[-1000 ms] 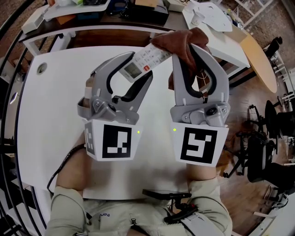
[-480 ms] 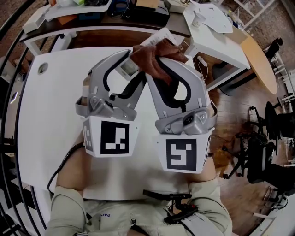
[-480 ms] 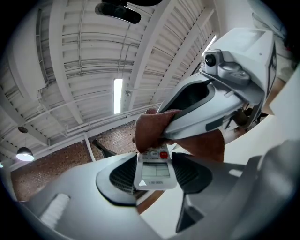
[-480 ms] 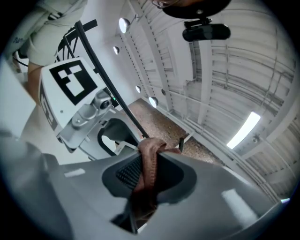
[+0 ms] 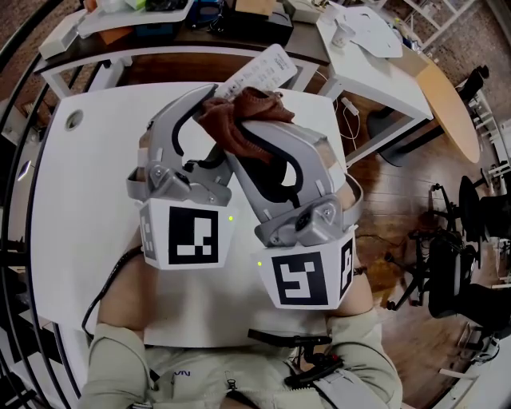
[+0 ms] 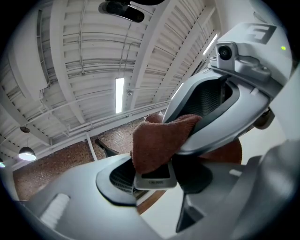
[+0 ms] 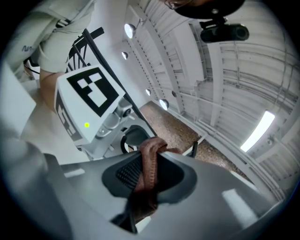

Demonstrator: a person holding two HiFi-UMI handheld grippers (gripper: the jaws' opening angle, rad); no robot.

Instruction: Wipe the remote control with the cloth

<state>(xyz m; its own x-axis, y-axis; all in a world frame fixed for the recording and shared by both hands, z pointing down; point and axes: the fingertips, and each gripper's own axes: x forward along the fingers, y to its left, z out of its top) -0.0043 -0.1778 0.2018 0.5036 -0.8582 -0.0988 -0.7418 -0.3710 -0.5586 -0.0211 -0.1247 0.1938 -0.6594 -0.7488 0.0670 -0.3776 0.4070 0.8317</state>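
Note:
The white remote control point(image 5: 262, 73) sticks out up and to the right over the white table point(image 5: 80, 184), with my left gripper point(image 5: 214, 112) shut on its near end. In the left gripper view the remote's end point(image 6: 155, 176) sits between the jaws, and the brown cloth point(image 6: 159, 140) lies draped over it. My right gripper point(image 5: 236, 133) is shut on the cloth point(image 5: 239, 112) and presses it on the remote right beside the left jaws. In the right gripper view the cloth point(image 7: 148, 171) is pinched as a folded strip. The remote's middle is hidden under the cloth.
A dark desk with clutter point(image 5: 160, 16) runs along the table's far edge. A white side table point(image 5: 363, 36) and a round wooden tabletop point(image 5: 449, 96) stand at the right over a wooden floor point(image 5: 391, 184). Black chairs point(image 5: 463, 272) stand at the far right.
My right gripper has carried the cloth left and down along the remote, from its far end to right beside the left jaws. The remote's far end now shows bare.

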